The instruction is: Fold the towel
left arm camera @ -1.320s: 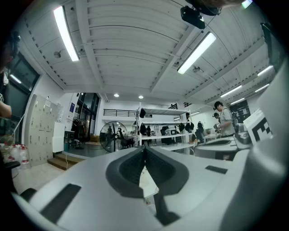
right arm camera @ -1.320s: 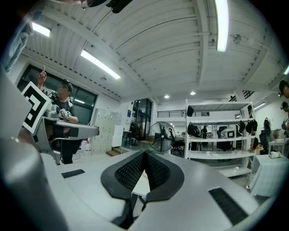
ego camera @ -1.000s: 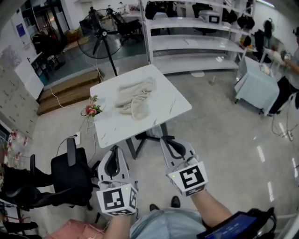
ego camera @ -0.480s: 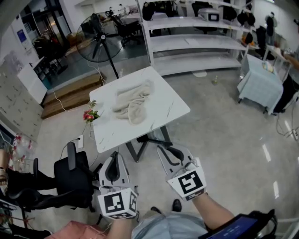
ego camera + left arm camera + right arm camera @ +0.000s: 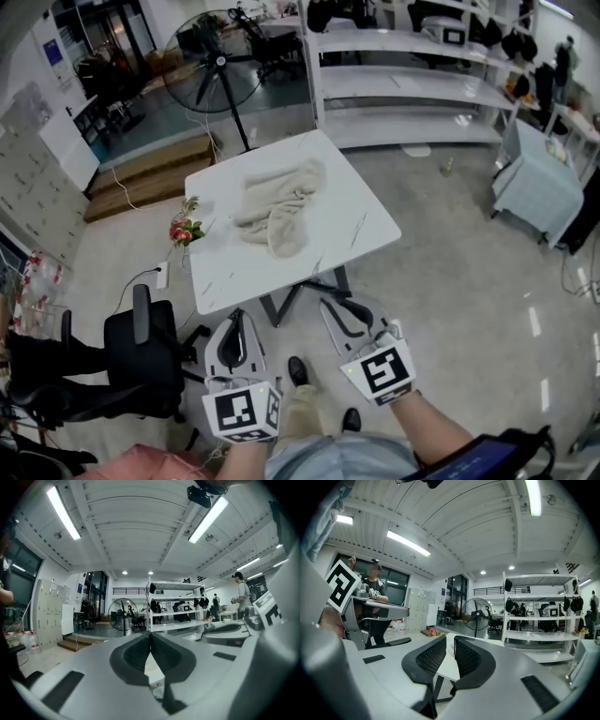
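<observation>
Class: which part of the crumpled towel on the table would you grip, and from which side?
Probably the rounded lobe at the near end of the towel, coming from the near edge of the table: it lies nearest the person, bunched for a pinch; no clean corner shows.

The head view looks steeply down from high above the white table [image 5: 361,220], with the left gripper [image 5: 234,321] and right gripper [image 5: 333,306] close at its lower edge. Each gripper view sits low and looks level along its own jaws. All three views share the fan [image 5: 217,58] and the shelving [image 5: 422,86].
</observation>
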`<state>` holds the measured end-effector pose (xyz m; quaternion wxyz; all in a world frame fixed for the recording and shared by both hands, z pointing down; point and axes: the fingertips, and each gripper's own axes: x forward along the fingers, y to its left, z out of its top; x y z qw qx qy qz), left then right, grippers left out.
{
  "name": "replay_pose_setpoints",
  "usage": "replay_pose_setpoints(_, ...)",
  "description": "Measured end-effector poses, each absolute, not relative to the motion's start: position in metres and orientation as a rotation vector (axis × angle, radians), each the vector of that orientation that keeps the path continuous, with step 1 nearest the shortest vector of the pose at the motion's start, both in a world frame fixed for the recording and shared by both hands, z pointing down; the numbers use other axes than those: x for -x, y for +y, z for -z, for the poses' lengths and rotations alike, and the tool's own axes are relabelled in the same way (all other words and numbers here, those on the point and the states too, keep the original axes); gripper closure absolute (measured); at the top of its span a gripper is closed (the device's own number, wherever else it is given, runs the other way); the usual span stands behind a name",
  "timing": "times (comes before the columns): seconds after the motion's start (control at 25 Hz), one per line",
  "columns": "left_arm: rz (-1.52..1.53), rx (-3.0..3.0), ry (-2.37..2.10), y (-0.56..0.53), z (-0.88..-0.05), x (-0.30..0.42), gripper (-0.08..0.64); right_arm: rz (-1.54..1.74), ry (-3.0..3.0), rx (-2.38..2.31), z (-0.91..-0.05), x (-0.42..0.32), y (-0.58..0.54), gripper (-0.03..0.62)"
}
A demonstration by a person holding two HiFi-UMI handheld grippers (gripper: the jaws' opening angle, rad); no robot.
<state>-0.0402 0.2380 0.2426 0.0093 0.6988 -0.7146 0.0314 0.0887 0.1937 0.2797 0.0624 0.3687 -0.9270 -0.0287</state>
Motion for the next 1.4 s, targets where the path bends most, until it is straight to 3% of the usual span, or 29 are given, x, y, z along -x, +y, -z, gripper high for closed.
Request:
replay_pose_setpoints(0.52, -0.081, -2.250, -2.165, 0.066, -0.265, 0.150, 0.552, 0.095, -2.725, -1.084, -0.304, 0.030, 0.030, 0.497)
replay_pose_setpoints(0.88, -0.073, -2.308, -2.125, -0.008, -0.263, 0.188, 0.552, 0.164, -2.677, -1.085, -0.305, 0.067, -0.035, 0.483)
replay_pose_setpoints(1.4, -0.237, -2.172, -1.954, -0.032, -0.394, 0.197, 0.552, -0.014, -2.508, -0.848, -0.453, 0.080, -0.037, 0.438)
